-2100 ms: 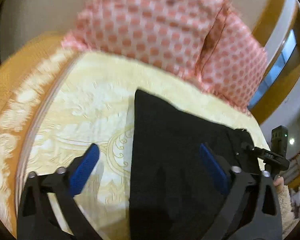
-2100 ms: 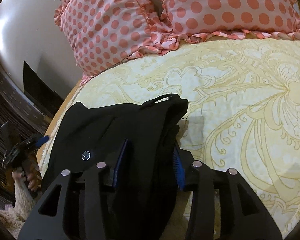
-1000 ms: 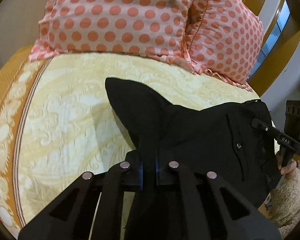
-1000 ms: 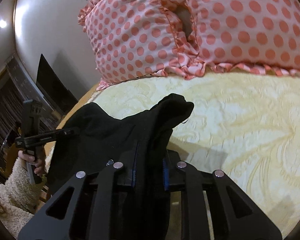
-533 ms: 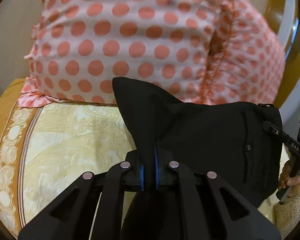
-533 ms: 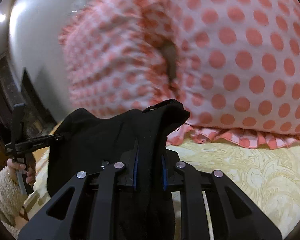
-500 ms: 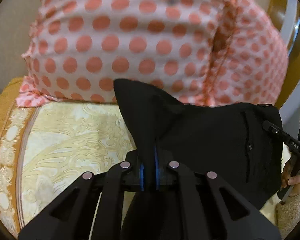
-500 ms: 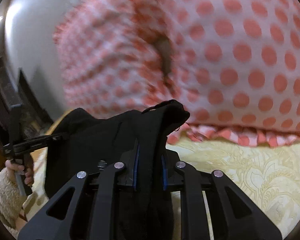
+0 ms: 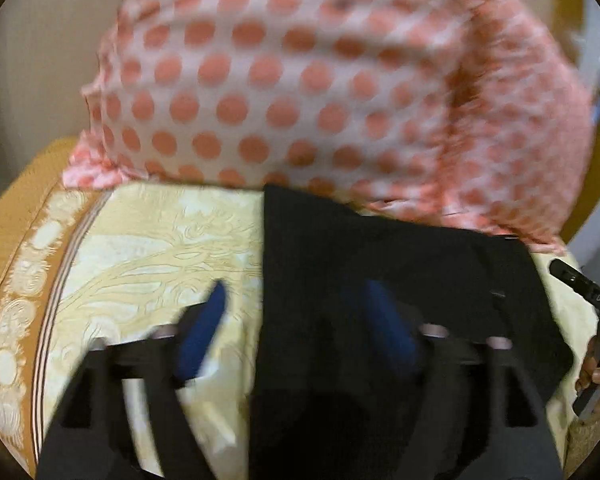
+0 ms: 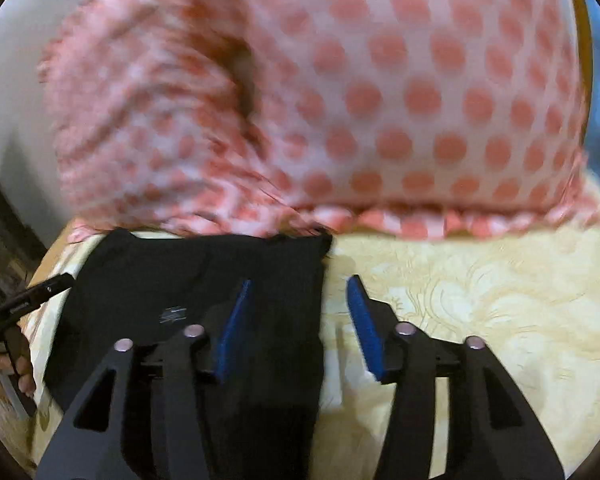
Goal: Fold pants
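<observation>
Because the black pants (image 9: 400, 272) are lying flat on the bed (image 9: 140, 248), far edge touching the polka-dot pillows (image 9: 300, 80), I am holding my left claw (image 9: 296, 320) and right claw (image 10: 298, 312) spread, gripping nothing, straddling the side edges.

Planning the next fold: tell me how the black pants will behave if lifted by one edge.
Probably floppy: the black pants lie flat, following the bedspread. Likely light, since the layered fabric looks thin. A lifted edge would probably drape and drag the rest rather than hold shape.
</observation>
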A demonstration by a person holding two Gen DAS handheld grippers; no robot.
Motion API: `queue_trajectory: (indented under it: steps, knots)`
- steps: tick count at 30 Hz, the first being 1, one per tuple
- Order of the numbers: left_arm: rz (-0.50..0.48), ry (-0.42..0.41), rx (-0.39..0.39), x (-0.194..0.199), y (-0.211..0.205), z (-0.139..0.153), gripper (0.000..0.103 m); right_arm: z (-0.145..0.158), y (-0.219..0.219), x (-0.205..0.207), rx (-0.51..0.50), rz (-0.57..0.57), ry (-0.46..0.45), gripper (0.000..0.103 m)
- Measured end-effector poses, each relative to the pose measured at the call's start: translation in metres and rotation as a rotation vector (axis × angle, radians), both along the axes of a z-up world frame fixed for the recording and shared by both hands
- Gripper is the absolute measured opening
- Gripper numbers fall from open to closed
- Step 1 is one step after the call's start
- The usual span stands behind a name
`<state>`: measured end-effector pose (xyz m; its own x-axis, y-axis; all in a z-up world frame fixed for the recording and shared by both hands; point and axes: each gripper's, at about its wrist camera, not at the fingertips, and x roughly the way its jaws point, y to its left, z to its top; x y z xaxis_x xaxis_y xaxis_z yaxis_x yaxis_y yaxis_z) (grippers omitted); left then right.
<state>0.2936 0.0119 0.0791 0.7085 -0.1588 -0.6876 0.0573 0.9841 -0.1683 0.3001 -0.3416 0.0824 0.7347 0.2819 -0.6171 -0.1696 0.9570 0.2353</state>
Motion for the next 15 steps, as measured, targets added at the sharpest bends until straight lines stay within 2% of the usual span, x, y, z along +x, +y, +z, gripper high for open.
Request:
queue_trajectory:
  steps: [1,3,6,9,11,13,15]
  knots:
    - [-0.043,-0.027,-0.019,-0.019,-0.006,0.006,0.091,0.008,0.010,-0.019,0.007,0.054,-0.032,0.068]
    - [-0.112,-0.023,-0.043,-0.036,-0.018,0.006,0.093,0.011,0.028,-0.042,0.010,0.149,-0.040,0.068]
    - [-0.207,0.053,-0.026,-0.047,-0.044,-0.012,0.095,-0.003,0.060,-0.055,-0.050,0.238,0.019,0.068]
    - [-0.202,0.139,0.055,-0.037,-0.055,-0.038,0.095,-0.037,0.072,-0.047,-0.127,0.225,0.161,0.069]
    - [-0.201,0.112,0.149,-0.038,-0.062,-0.044,0.096,-0.041,0.076,-0.049,-0.141,0.222,0.134,0.074]
    - [-0.180,0.109,0.192,-0.043,-0.063,-0.040,0.096,-0.037,0.078,-0.053,-0.167,0.190,0.138,0.074]
    - [-0.143,0.080,0.211,-0.056,-0.058,-0.029,0.097,-0.029,0.071,-0.065,-0.139,0.129,0.121,0.087]
